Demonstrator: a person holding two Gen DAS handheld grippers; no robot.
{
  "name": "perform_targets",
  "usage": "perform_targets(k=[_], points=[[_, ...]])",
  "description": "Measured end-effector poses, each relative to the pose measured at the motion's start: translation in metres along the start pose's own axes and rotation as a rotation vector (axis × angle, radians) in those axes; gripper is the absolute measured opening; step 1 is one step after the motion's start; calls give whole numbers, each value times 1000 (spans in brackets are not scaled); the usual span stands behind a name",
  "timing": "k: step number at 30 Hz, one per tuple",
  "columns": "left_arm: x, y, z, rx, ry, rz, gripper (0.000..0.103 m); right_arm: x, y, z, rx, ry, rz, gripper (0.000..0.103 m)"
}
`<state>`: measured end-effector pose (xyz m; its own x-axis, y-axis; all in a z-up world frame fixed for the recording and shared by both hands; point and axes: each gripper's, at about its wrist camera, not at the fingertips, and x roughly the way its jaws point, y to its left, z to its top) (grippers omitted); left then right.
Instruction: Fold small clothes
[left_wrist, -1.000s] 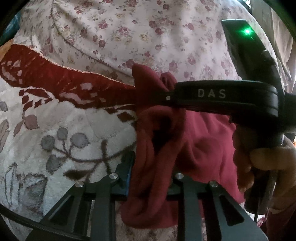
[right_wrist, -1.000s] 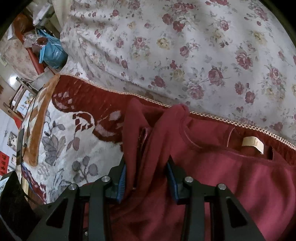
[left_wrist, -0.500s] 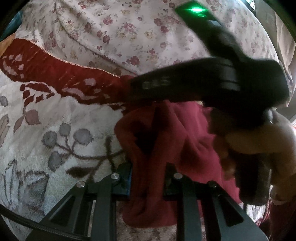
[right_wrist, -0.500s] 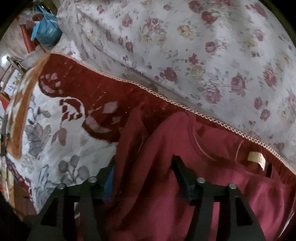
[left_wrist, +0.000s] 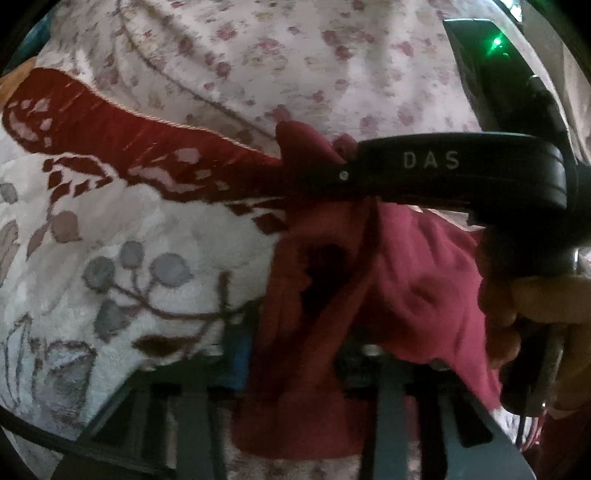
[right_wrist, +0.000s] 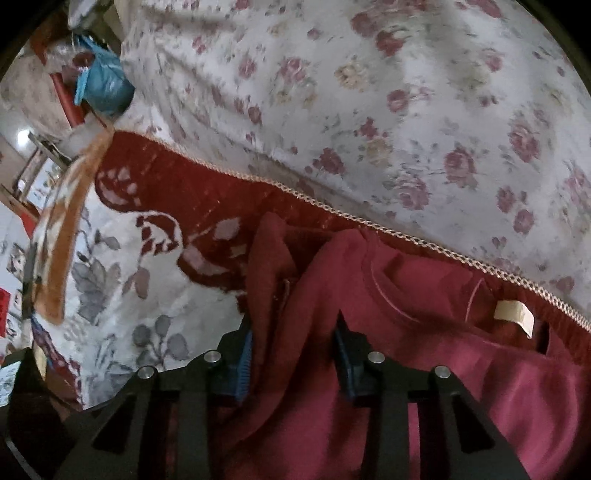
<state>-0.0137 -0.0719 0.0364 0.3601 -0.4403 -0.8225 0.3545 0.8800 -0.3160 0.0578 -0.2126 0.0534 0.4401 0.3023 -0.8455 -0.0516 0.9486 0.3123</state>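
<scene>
We are working at the shoulder end of a small dark-red sweatshirt (right_wrist: 424, 369) that is lying on a plush floral blanket (right_wrist: 110, 295), its collar and pale neck label (right_wrist: 513, 317) sitting just beside the blanket's braided edge, with a rose-print bedsheet (right_wrist: 406, 110) beyond.

Our left gripper (left_wrist: 295, 347) is pinching a bunched fold of the red cloth: its jaws are standing narrow, the fabric filling the gap and spilling out below the fingers. Our right gripper (right_wrist: 293, 350) is standing over the shoulder, with a raised ridge of cloth running up between its 2 blue pads (right_wrist: 243, 354). Those jaws have just been closing in from a wider spread, and they are now sitting partly closed against that ridge on both sides, so we are reading it as a grip, though a light one. In the left wrist view the right gripper's black body is crossing just above the left fingers, with the person's hand (left_wrist: 535, 306) wrapped round its handle, so the 2 tools are working very near each other.

We are judging this as an early step: gathering the sleeve and shoulder on 1 side before carrying it over the body. Nothing is looking folded flat yet.

The next move is calling for both grips to be firm, then for lifting together and drawing the side panel across toward the label, keeping the edge straight. The danger is the right pads slipping off the thick ridge, or the 2 grippers knocking together.
</scene>
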Motion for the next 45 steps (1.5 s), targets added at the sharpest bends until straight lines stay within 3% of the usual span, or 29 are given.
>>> perform_targets(k=[6,9,19,32,38,41,43,45], points=[[-26,-19,-1,41,-62,-25,12,-32,-10,-8,38,-77,47,38],[-42,-34,-1,50,-87,-49,12,-53,-18,-10,51,-108,67,37],[-68,-123,-16,213,-120,-63,12,-135,-76,-35,98,-189,80,36],[-22,-255,-41,419,-41,-107,11,-197,-176,-94,216,-230,-16,28],[19,-287,-61,449,30,-92,12,-184,-222,-117,294,-195,-83,28],[27,-286,-65,440,68,-114,19,-158,-244,-131,361,-140,-97,28],[16,-279,-64,437,96,-168,40,-153,-249,-137,372,-148,-89,31],[-1,-269,-62,450,90,-178,48,-164,-253,-141,406,-181,-73,42]])
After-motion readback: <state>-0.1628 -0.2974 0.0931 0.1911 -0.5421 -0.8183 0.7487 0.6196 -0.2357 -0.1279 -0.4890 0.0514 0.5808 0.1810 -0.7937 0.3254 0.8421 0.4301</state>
